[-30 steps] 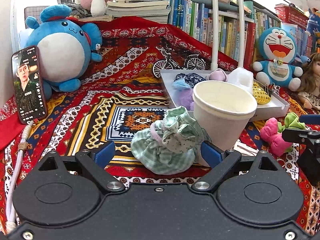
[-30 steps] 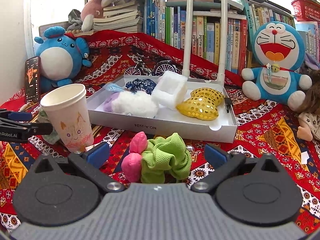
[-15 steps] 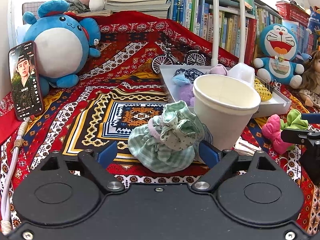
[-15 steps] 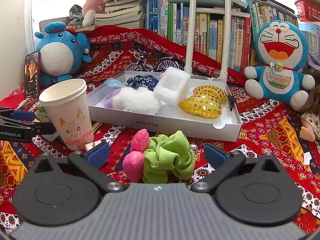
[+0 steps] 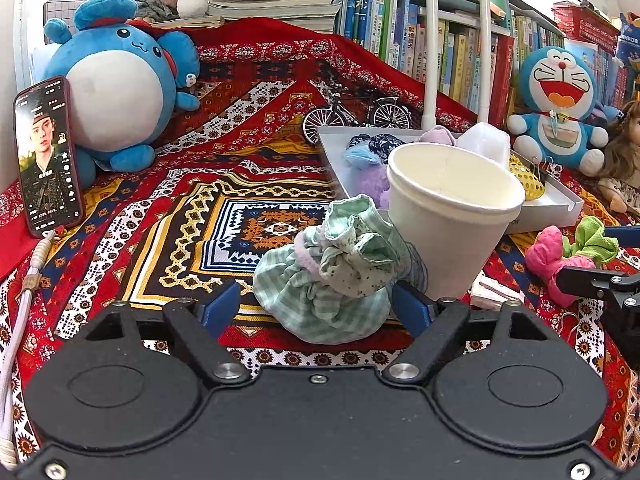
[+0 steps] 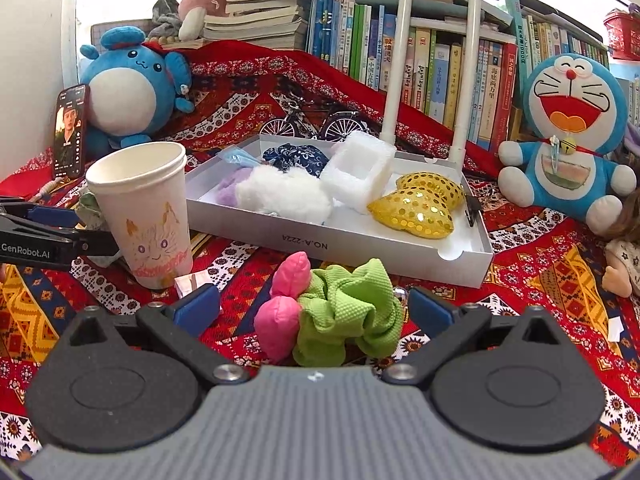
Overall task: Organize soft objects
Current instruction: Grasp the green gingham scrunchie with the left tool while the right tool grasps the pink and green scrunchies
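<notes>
A pale green checked cloth bundle (image 5: pixel 326 280) lies on the patterned cloth between the open jaws of my left gripper (image 5: pixel 318 306). A green scrunchie with pink puffs (image 6: pixel 340 312) lies between the open jaws of my right gripper (image 6: pixel 312 308); it also shows in the left wrist view (image 5: pixel 568 250). Neither gripper holds anything. A white box tray (image 6: pixel 332 236) behind holds a white fluffy piece (image 6: pixel 280 196), a white foam block (image 6: pixel 358 170), a gold sequin heart (image 6: pixel 416 204) and a dark blue scrunchie (image 6: pixel 294 154).
A paper cup (image 5: pixel 448 216) stands right of the checked bundle, touching it. A phone (image 5: pixel 48 156) leans at the left beside a blue plush (image 5: pixel 116 84). A Doraemon plush (image 6: pixel 568 136), a toy bicycle (image 6: pixel 312 122), a doll (image 6: pixel 624 252) and bookshelves stand behind.
Both grippers have crept forward a little toward their soft objects; the jaws stay open. Nothing has been picked up or moved.
</notes>
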`<state>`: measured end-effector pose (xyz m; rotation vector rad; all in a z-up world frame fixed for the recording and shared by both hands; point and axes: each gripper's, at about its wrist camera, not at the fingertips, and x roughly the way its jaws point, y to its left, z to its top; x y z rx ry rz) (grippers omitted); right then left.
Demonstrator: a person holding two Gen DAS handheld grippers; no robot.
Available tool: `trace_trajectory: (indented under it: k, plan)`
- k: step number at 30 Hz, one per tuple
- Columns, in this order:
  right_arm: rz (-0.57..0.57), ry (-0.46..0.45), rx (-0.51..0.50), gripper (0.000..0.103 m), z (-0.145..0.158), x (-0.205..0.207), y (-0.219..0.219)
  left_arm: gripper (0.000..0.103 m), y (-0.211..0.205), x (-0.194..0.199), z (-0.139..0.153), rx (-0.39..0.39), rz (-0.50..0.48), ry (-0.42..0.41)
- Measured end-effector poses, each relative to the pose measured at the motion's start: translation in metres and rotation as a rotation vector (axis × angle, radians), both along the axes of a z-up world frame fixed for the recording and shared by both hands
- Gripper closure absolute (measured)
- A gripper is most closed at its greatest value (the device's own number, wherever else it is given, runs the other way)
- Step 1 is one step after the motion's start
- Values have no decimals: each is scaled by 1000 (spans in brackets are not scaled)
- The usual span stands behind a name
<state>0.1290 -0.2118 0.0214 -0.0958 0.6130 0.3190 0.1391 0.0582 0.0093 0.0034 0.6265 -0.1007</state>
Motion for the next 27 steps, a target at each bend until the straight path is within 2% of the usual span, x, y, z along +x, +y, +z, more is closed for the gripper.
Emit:
trace_trajectory:
  k: [10, 14, 17, 23, 27]
  plan:
    - [-4, -13, -54, 8, -2, -2, 5, 35, -2, 0, -2, -6, -9, -4]
    - [-14, -21, -67, 18, -2, -3, 6, 36, -3, -3, 1, -2, -7, -19]
    - [-22, -21, -62, 22, -2, -3, 4, 32, -5, -4, 2, 22, -4, -37]
    - [-25, -31, -58, 35, 0, -4, 5, 32, -5, 3, 0, 21, 11, -31]
    - [-21, -36, -64, 38, 0, -5, 6, 38, -5, 6, -2, 19, 2, -20]
